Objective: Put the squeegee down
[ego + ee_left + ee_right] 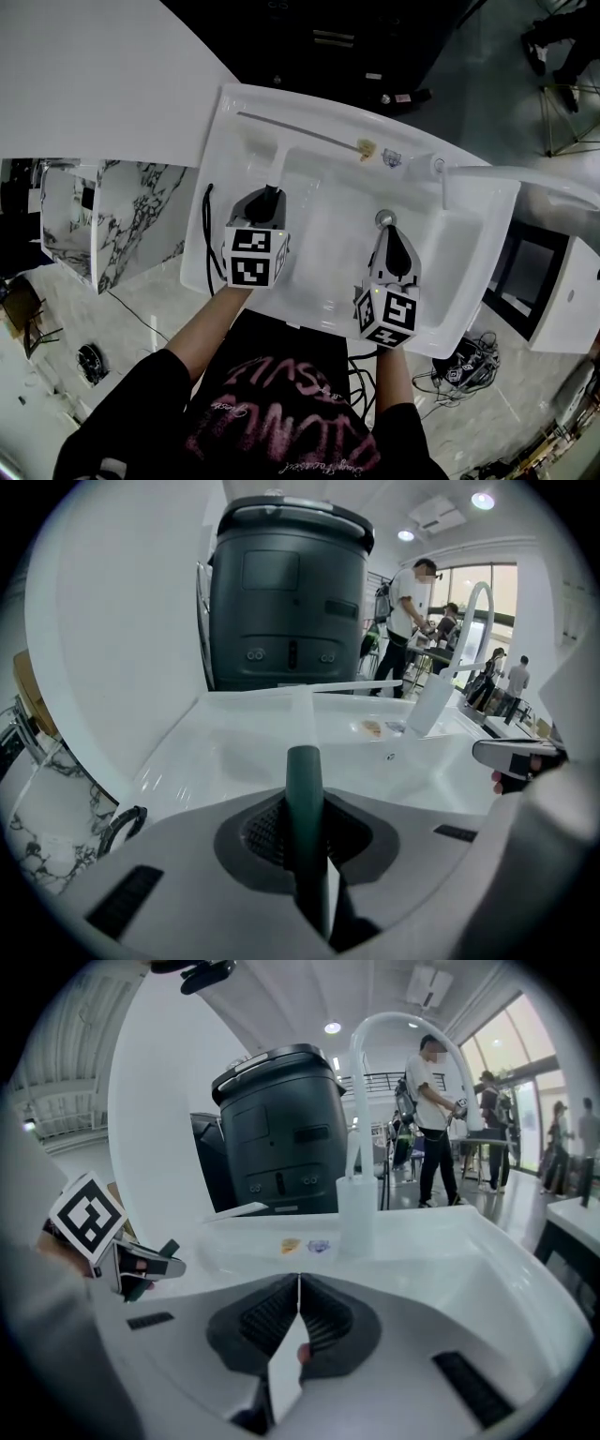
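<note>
The squeegee has a long pale blade (pixel 298 130) that runs along the back ledge of the white sink (pixel 450 309). Its white stem (pixel 280 161) leads back to a dark green handle (pixel 304 794). My left gripper (pixel 269 195) is shut on that handle, which stands up between the jaws in the left gripper view (pixel 305 761), with the blade (pixel 349 685) far ahead. My right gripper (pixel 388 232) hovers over the basin near the drain (pixel 382 217). It is shut with nothing in it (pixel 299 1283).
A white arched faucet (pixel 361 1101) rises at the sink's right rear, with two small stickers (pixel 366 147) beside it. A large dark bin (pixel 286 592) stands behind the sink. A black cable (pixel 208 230) hangs off the left rim beside a marble cabinet (pixel 112 216). People stand far behind.
</note>
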`<state>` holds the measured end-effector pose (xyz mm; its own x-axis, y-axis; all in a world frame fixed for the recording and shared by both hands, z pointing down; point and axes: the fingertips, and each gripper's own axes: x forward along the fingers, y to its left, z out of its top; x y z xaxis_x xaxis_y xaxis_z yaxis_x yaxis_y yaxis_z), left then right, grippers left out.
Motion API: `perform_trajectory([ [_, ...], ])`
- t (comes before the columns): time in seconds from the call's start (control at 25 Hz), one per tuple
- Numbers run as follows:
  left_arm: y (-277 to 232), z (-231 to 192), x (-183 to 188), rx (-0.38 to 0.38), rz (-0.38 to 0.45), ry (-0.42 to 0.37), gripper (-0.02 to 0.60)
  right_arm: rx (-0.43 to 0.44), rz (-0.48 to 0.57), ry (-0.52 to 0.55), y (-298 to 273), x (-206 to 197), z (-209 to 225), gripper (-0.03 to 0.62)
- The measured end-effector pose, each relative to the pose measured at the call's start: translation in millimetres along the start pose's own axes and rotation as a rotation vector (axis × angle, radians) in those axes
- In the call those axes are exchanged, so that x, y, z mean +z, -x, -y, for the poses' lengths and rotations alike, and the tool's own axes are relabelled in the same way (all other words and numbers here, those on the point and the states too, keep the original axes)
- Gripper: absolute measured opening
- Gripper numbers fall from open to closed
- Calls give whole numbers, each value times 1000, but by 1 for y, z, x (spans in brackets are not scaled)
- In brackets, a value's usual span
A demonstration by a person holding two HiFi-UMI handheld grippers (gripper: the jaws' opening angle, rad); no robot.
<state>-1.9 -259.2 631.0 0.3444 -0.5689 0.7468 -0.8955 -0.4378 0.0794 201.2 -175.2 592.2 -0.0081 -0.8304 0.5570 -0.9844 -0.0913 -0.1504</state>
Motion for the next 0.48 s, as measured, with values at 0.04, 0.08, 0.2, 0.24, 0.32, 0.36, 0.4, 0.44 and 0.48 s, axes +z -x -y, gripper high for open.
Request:
perform_trajectory([
  [0.04, -3, 0, -1, 1, -5, 0, 52, 1, -5, -1, -2, -2, 0, 21],
  [0.08, -5, 0, -2, 2, -11, -1, 52, 2, -10, -1, -4, -4, 1, 21],
  [0.2, -12, 0, -6, 2, -31, 4, 52, 4, -26, -5, -7, -10, 1, 21],
  [0.24, -14, -1, -8, 3, -38, 8, 52, 4, -30, -8, -9, -12, 1, 21],
  [0.32, -17, -2, -12, 6, -51, 11, 52, 4, -36, -12, -11, -15, 1, 21],
  [0.36, -19, -3, -13, 8, -54, 11, 52, 4, -38, -13, -13, -16, 1, 21],
  [0.4, -19, -4, -13, 10, -55, 10, 52, 5, -39, -13, -13, -17, 1, 21],
  [0.44, -20, -5, -14, 13, -56, 8, 52, 6, -40, -12, -14, -18, 1, 21],
  [0.48, -21, -5, -14, 15, -58, 8, 52, 6, -41, -11, -15, -18, 1, 21],
])
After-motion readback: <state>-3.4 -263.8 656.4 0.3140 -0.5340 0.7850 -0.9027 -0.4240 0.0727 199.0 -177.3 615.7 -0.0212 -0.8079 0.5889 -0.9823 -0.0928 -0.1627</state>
